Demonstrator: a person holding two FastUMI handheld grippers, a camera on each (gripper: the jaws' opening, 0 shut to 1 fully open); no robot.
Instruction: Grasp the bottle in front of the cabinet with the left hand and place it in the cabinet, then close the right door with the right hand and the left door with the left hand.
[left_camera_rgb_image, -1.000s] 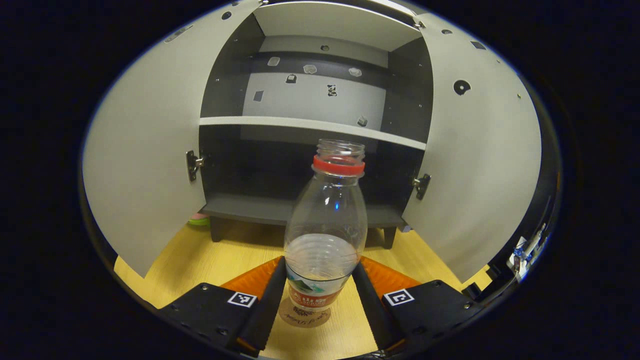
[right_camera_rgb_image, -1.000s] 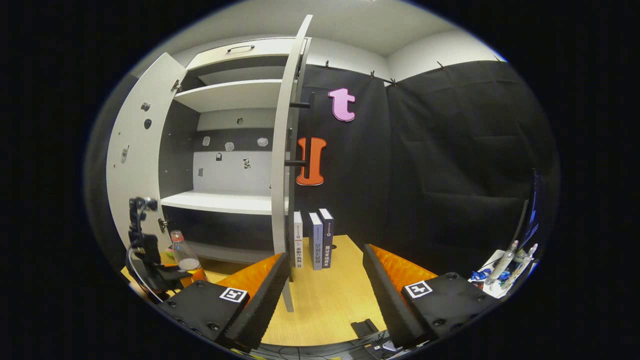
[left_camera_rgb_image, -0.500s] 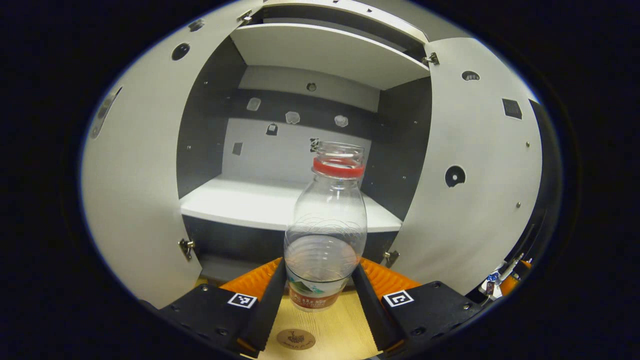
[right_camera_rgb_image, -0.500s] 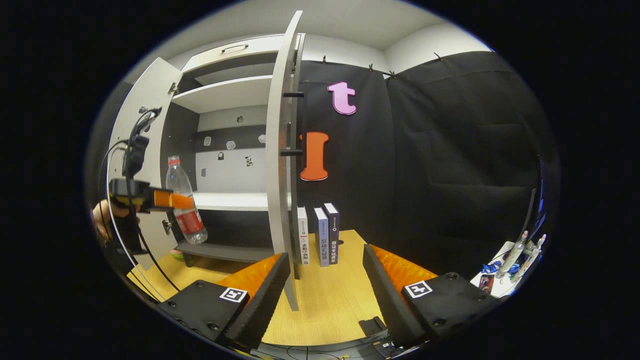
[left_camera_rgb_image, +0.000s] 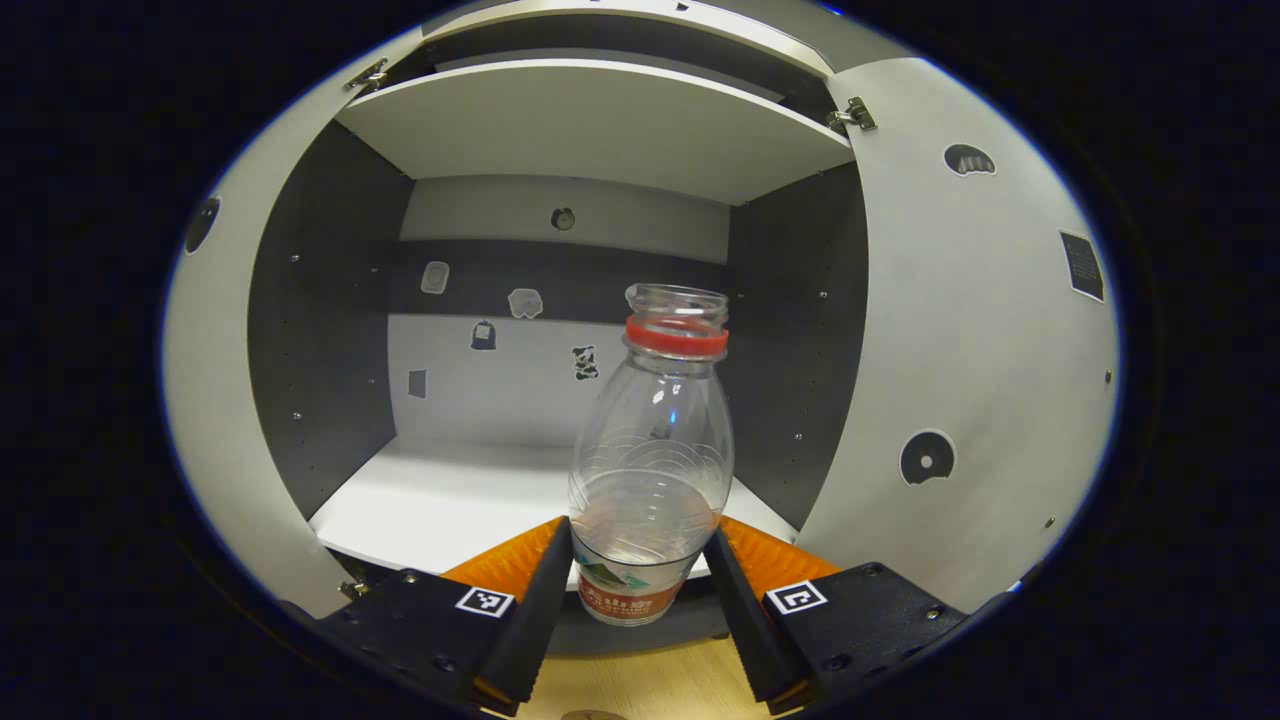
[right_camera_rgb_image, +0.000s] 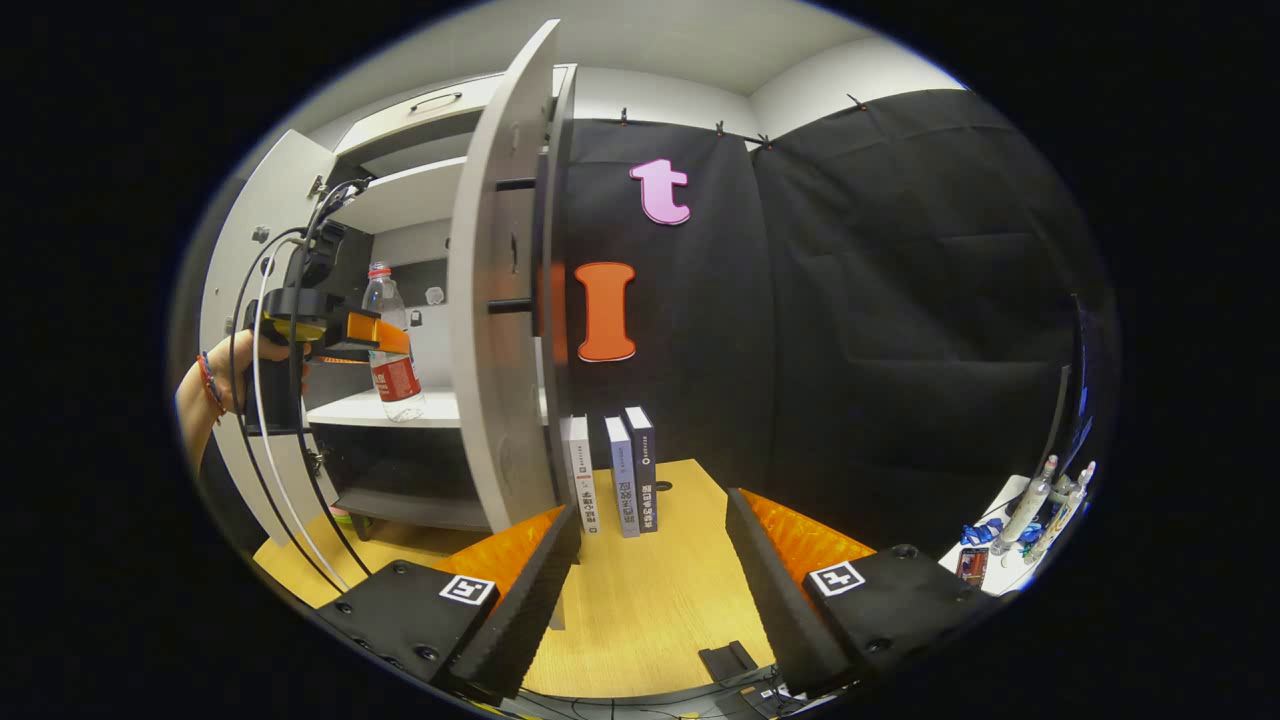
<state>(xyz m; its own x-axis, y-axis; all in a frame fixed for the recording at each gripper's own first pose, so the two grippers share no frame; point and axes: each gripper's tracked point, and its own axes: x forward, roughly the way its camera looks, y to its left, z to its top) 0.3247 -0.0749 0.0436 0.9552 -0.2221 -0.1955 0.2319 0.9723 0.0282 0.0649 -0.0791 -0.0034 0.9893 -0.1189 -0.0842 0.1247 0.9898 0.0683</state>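
My left gripper (left_camera_rgb_image: 640, 590) is shut on a clear plastic bottle (left_camera_rgb_image: 650, 460) with a red neck ring, no cap and a red label. I hold it upright in the air at the front edge of the cabinet's white middle shelf (left_camera_rgb_image: 450, 500). Both cabinet doors stand open: the left door (left_camera_rgb_image: 210, 420) and the right door (left_camera_rgb_image: 970, 350). In the right gripper view the bottle (right_camera_rgb_image: 392, 345) and the left gripper (right_camera_rgb_image: 375, 333) hang just above the shelf (right_camera_rgb_image: 375, 408). My right gripper (right_camera_rgb_image: 650, 560) is open and empty, close to the edge of the right door (right_camera_rgb_image: 495, 330).
Three books (right_camera_rgb_image: 612, 475) stand upright on the wooden table (right_camera_rgb_image: 640, 600) right of the cabinet. A hand (right_camera_rgb_image: 225, 370) and cables trail behind the left gripper. Small items lie on a side surface (right_camera_rgb_image: 1010, 540) at the far right. Stickers dot the cabinet's back wall (left_camera_rgb_image: 500, 360).
My left gripper has lifted the bottle from table height up to the middle shelf and moved it towards the cabinet. The right gripper has drifted nearer the right door.
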